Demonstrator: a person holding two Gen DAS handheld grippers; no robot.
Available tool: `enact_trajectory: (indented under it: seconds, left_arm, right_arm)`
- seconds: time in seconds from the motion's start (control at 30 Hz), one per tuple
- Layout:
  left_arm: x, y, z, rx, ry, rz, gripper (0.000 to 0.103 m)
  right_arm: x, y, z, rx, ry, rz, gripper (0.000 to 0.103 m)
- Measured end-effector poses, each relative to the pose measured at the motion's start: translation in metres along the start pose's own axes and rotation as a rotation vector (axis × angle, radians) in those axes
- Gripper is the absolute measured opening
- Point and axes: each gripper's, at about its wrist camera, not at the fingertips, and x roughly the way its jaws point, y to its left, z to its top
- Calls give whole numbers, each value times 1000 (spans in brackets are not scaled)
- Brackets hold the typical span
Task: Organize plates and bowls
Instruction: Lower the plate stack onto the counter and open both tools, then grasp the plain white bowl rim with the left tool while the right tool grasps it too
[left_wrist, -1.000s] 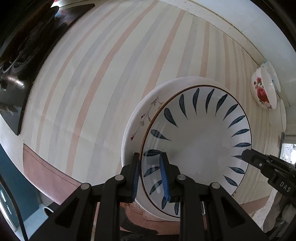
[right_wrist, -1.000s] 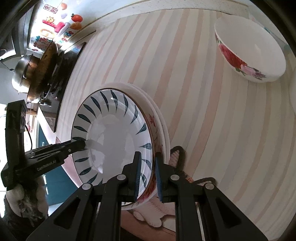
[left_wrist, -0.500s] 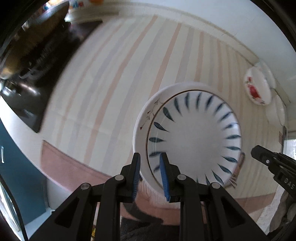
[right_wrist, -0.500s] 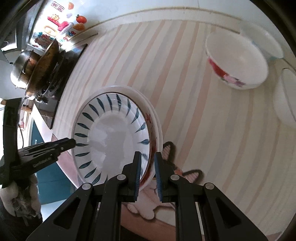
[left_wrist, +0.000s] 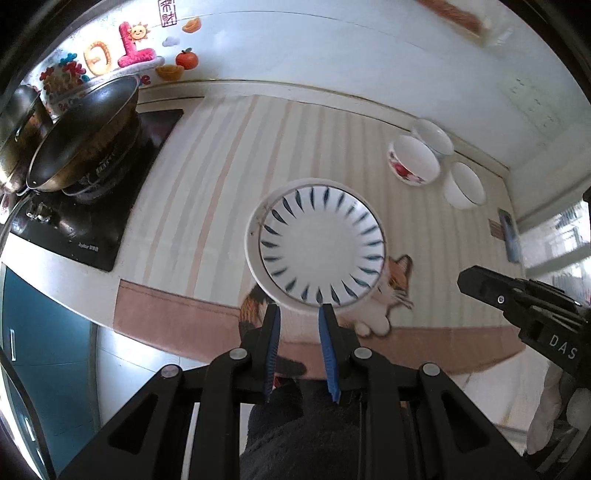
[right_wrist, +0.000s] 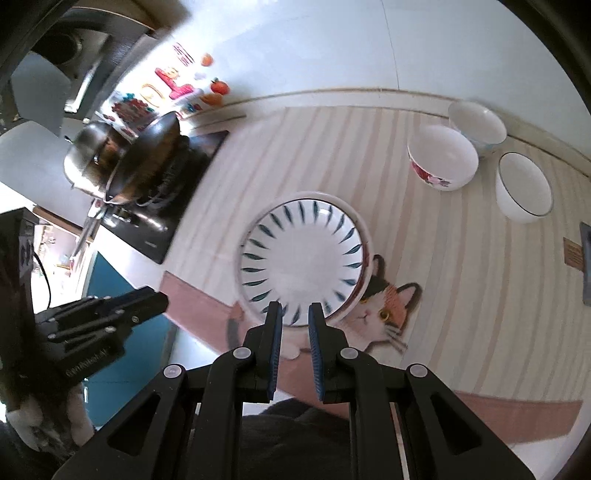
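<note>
A blue-leaf plate (left_wrist: 321, 240) (right_wrist: 301, 258) lies stacked on a larger white floral plate (left_wrist: 255, 225) (right_wrist: 364, 229) on the striped mat. At the back right stand a red-flower bowl (left_wrist: 413, 162) (right_wrist: 441, 157), a white bowl (left_wrist: 434, 138) (right_wrist: 478, 120) behind it, and a blue-rimmed white bowl (left_wrist: 464, 186) (right_wrist: 522, 188). My left gripper (left_wrist: 298, 314) is open and empty, raised above the plates' near edge. My right gripper (right_wrist: 295, 312) is open and empty, also raised above the near edge.
A black stove (left_wrist: 92, 206) (right_wrist: 162, 206) with a wok (left_wrist: 85, 133) (right_wrist: 144, 155) and a steel pot (right_wrist: 88, 158) is at the left. The mat's cat picture (right_wrist: 384, 306) lies right of the plates. The counter's front edge is near me.
Both grippers have let go of the blue-leaf plate and pulled back and up from the stack. The plate stays on the white plate.
</note>
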Motion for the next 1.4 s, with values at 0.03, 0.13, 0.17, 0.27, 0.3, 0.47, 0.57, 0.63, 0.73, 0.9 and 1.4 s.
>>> enact_trajectory:
  seconds: [0.03, 0.13, 0.17, 0.27, 0.3, 0.47, 0.57, 0.63, 0.73, 0.9, 1.4]
  left_arm:
    - [-3, -1, -3, 6, 3, -6, 19]
    - [-7, -4, -11, 18, 7, -24, 20]
    - [-8, -6, -12, 18, 9, -30, 21]
    - [-2, -10, -8, 8, 11, -55, 25]
    - [1, -11, -6, 3, 14, -57, 25]
    - [33, -28, 34, -40, 20, -89, 25]
    - [59, -46, 74, -40, 22, -97, 25]
    - [81, -60, 105, -44, 33, -106, 25]
    - [125, -81, 156, -52, 75, -133, 25]
    - [199, -107, 215, -89, 163, -151, 25]
    - [282, -160, 262, 27, 205, -168, 24]
  right_arm:
    - [-7, 3, -5, 4, -3, 1, 17]
    - [-24, 11, -18, 17, -23, 4, 17]
    - [-28, 11, -21, 21, -25, 5, 17]
    - [-37, 6, -25, 32, -38, 3, 20]
    - [-38, 3, -26, 37, -40, -3, 32]
    - [-32, -38, -12, 94, -56, -17, 55]
    - [-18, -79, 13, 153, -68, -35, 55]
    - [-6, -113, 37, 203, -79, -45, 55]
    - [18, -161, 76, 256, -91, -62, 55]
    - [66, -223, 130, 306, -58, -81, 54]
    - [150, -286, 176, 356, 31, -84, 25]
